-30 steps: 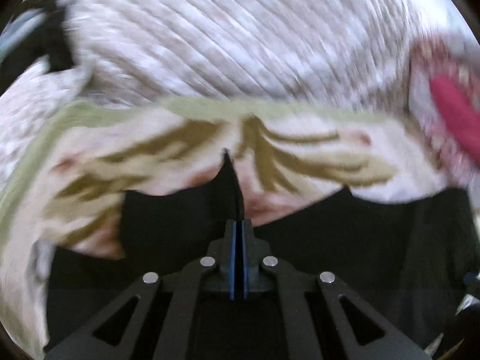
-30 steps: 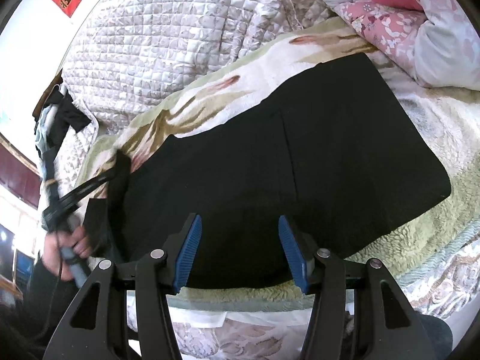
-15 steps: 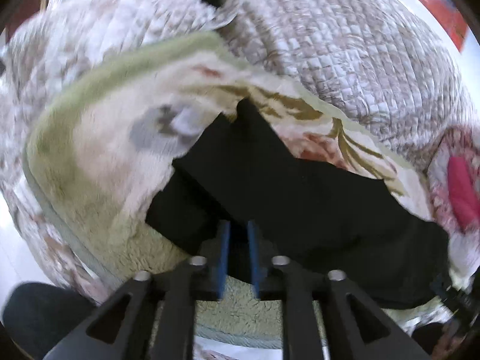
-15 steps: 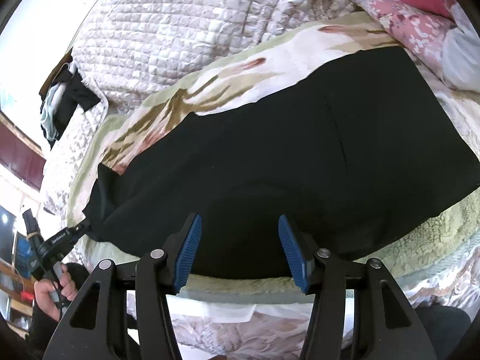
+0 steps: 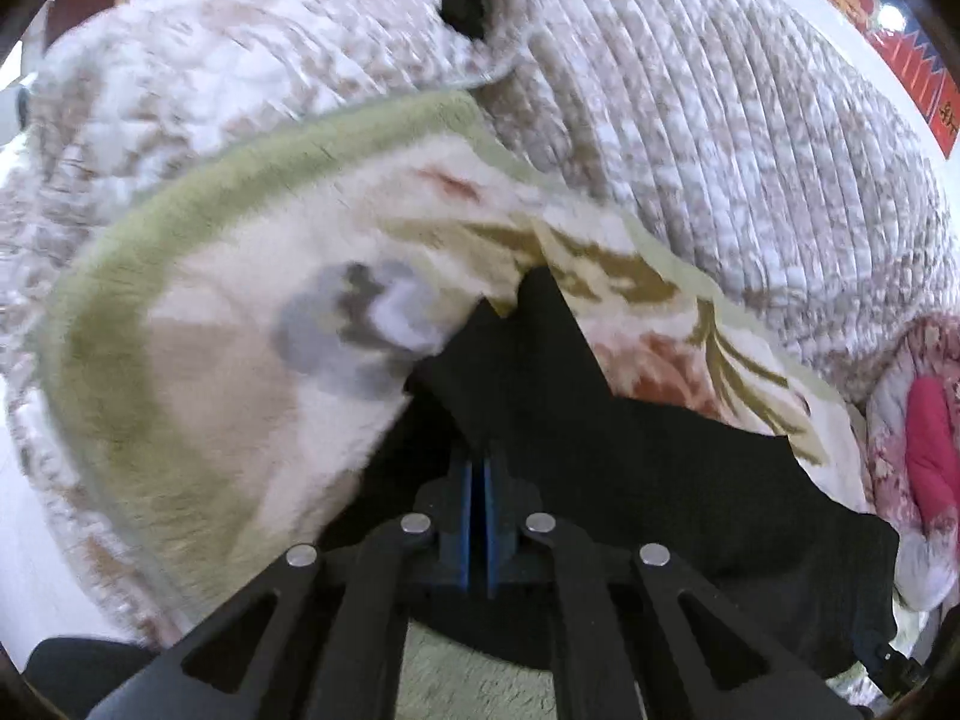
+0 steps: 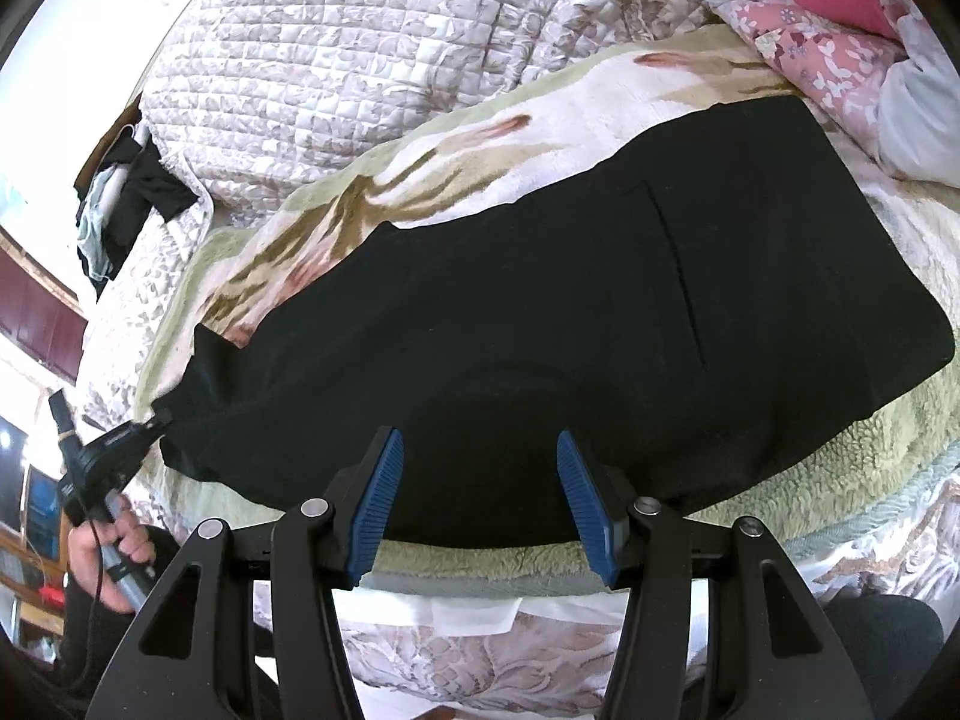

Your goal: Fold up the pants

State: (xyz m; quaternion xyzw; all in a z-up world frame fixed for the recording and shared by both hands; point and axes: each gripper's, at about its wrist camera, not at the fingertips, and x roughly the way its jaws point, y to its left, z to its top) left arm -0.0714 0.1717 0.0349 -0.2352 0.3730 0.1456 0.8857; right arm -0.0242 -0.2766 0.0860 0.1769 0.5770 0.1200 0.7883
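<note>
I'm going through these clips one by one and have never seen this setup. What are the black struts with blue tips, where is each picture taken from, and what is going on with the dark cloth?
There is no robot here. A person holds a two-finger gripper in each hand, and a fisheye camera on each one looks forward along its fingers, so the black struts and blue pads are the tool itself.

In the left wrist view, the left gripper has its pads pressed together on an end of the black pants. The right wrist view shows the same tool from the side, with the person's hand around its handle.

The right gripper is open and holds nothing; it hovers near the pants' near edge.

The pants lie stretched out on a floral fleece blanket over a quilted bedspread.
</note>
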